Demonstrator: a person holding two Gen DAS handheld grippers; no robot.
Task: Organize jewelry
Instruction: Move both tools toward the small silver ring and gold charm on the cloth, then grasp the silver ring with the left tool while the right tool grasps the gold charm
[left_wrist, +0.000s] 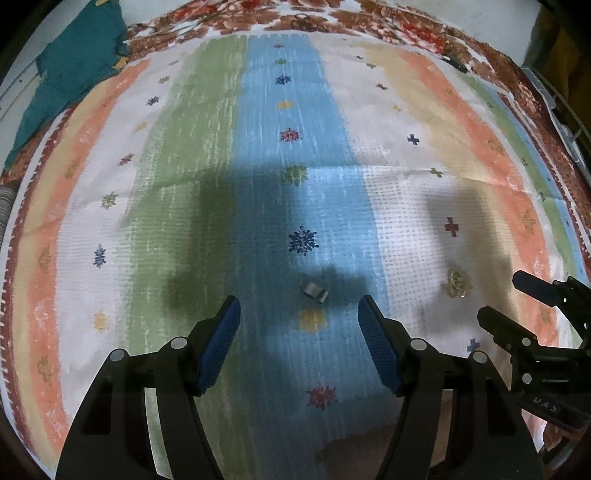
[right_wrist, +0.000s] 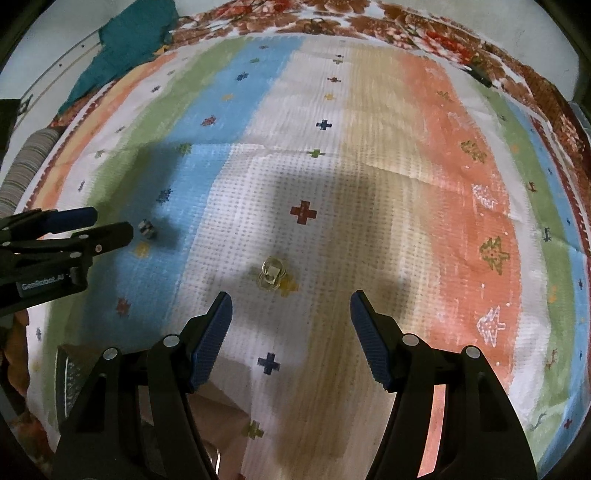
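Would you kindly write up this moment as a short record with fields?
surface: striped patterned cloth
silver piece: small silver ring lying on the blue stripe, ahead of the left tool
gold piece: gold-coloured jewelry on the white stripe, ahead of the right tool, nearer its left finger
left tool: open, nothing between its fingers
right tool: open, nothing between its fingers
background: teal cloth at the far left edge

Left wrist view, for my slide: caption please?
Open left hand-held gripper above a silver ring on the striped cloth.
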